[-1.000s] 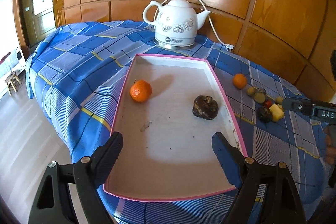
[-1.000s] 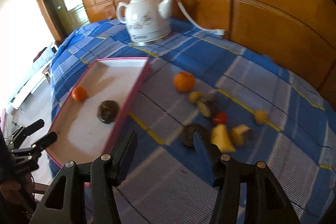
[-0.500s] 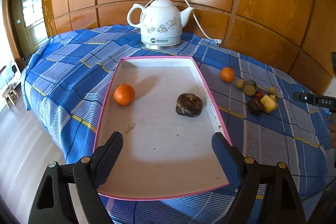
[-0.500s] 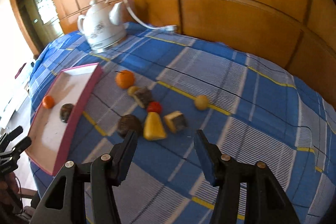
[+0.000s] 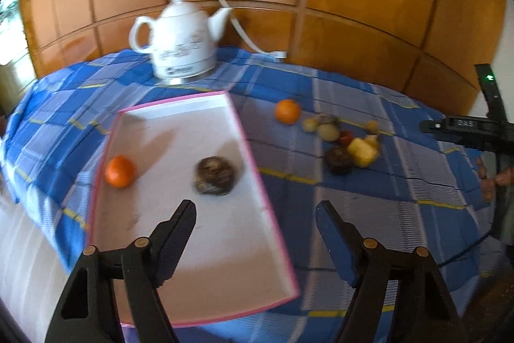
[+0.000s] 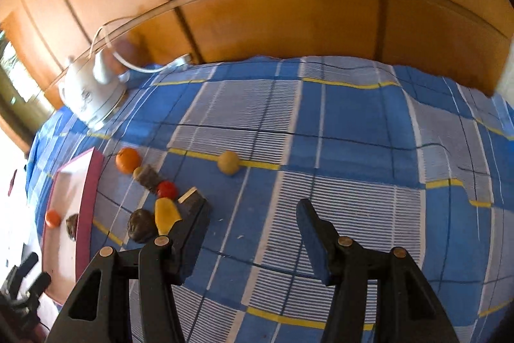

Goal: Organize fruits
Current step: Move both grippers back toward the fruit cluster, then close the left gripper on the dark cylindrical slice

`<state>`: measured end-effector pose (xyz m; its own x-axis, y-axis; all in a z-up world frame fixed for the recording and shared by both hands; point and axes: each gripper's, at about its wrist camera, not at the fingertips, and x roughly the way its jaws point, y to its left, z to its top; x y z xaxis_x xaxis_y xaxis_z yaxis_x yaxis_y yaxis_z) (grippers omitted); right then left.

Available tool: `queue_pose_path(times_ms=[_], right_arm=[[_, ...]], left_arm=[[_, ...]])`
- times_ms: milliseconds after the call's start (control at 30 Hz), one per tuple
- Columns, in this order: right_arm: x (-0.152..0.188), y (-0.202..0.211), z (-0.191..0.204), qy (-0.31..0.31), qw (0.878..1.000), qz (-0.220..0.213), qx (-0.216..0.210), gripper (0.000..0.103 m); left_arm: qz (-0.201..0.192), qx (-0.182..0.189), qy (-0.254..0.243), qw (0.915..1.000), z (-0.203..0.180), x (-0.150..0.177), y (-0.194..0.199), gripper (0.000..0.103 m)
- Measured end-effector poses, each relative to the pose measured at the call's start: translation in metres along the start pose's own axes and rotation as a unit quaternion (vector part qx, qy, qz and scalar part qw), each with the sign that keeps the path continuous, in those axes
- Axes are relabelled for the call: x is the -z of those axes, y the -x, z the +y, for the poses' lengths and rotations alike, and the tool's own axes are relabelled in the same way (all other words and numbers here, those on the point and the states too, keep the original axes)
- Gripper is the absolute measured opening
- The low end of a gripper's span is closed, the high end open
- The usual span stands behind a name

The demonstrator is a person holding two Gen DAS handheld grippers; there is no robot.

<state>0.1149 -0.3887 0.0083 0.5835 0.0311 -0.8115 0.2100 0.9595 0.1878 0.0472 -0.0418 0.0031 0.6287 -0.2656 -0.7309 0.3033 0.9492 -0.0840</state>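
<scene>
Left gripper [image 5: 255, 222]: jaws spread wide, empty, above near right edge of pink-rimmed tray [image 5: 253, 159]. Ahead of jaws inside tray, orange [image 5: 119, 171] left, dark fruit [image 5: 214, 175] centre. Loose fruit cluster [image 5: 348, 142] ahead-right on table [image 5: 369, 192]. Right gripper [image 6: 252, 222]: jaws wide apart, empty; same cluster beside left jaw, round yellow fruit [image 6: 228, 162] ahead.

Home dining room: table with blue plaid tablecloth [image 5: 369, 192], white ceramic electric kettle [image 5: 181, 45] with cord [image 6: 141, 66] far ahead of the left claw [image 5: 255, 233], glossy wood-panelled wall [image 5: 353, 5] behind it.
</scene>
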Motion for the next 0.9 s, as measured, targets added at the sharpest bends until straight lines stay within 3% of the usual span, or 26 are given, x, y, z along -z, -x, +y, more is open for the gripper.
queue_pose_path(times_ms=[200, 367, 600, 900], right_arm=[[-0.003, 0.001, -0.012, -0.038, 0.999, 0.011, -0.016, 0.057], [-0.003, 0.002, -0.004, -0.024, 0.999, 0.013, -0.022, 0.057], [-0.003, 0.003, 0.002, -0.017, 0.999, 0.02, -0.032, 0.057], [-0.004, 0.004, 0.002, -0.023, 0.999, 0.024, -0.037, 0.057]], left_arm=[[0.038, 0.062, -0.013, 0.9972, -0.032, -0.02, -0.027, 0.05], [0.062, 0.082, -0.01, 0.9947, -0.047, -0.032, -0.05, 0.048], [0.086, 0.077, -0.018, 0.9932, -0.057, -0.04, -0.079, 0.045], [0.091, 0.09, -0.015, 0.9916, -0.068, -0.074, -0.106, 0.04]])
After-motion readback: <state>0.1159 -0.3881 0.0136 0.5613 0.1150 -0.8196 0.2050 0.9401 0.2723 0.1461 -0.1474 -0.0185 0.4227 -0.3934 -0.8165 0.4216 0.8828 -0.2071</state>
